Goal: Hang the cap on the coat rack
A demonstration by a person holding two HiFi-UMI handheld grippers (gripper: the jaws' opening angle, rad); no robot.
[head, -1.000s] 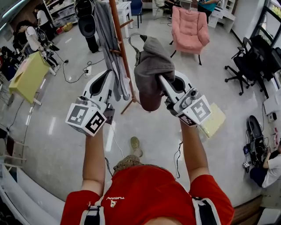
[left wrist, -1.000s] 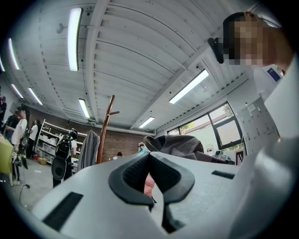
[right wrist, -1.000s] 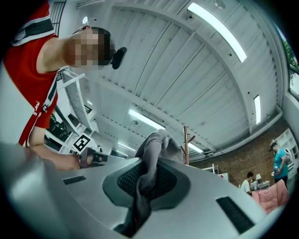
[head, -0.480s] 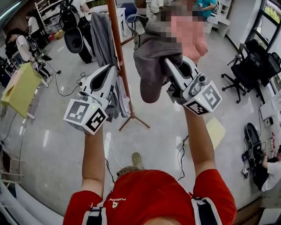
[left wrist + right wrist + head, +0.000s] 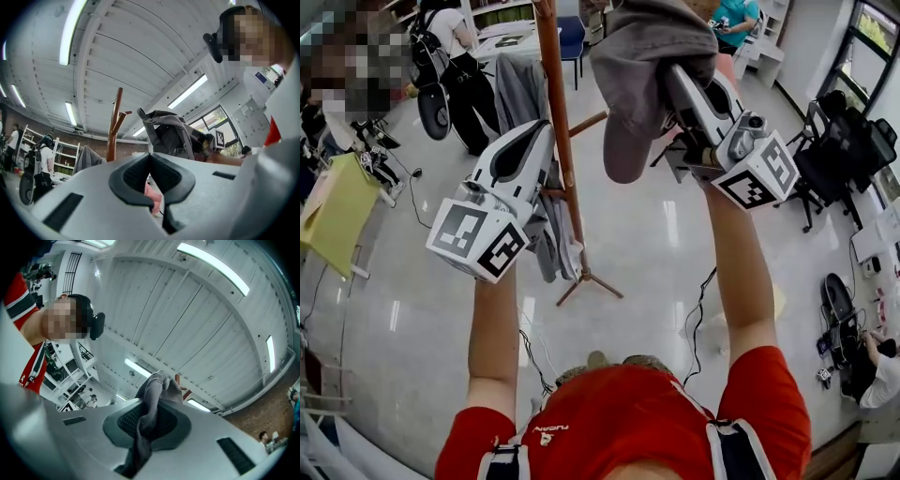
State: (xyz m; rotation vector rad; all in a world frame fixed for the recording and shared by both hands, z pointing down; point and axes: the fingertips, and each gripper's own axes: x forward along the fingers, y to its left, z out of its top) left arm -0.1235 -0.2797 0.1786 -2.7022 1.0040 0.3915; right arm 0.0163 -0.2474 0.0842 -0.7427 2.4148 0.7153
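Note:
The grey cap (image 5: 642, 56) hangs from my right gripper (image 5: 677, 82), which is shut on a fold of its fabric and raised high, just right of the coat rack's brown pole (image 5: 555, 122). In the right gripper view the cap (image 5: 157, 389) bunches between the pads, with a rack peg (image 5: 182, 386) just behind it. My left gripper (image 5: 536, 139) is shut and empty, close to the pole's left side. In the left gripper view the pole's top and pegs (image 5: 114, 123) rise left of the cap (image 5: 169, 133), which is held at about their height.
A grey garment (image 5: 523, 92) hangs on the rack's far side, and the rack's feet (image 5: 586, 278) spread on the glossy floor. A yellow table (image 5: 333, 211) stands at the left, black office chairs (image 5: 853, 141) at the right. A person (image 5: 459, 66) stands behind the rack.
Both grippers have risen. The right one has carried the cap upward and nearer the pole's top. The head view has shifted closer to the rack.

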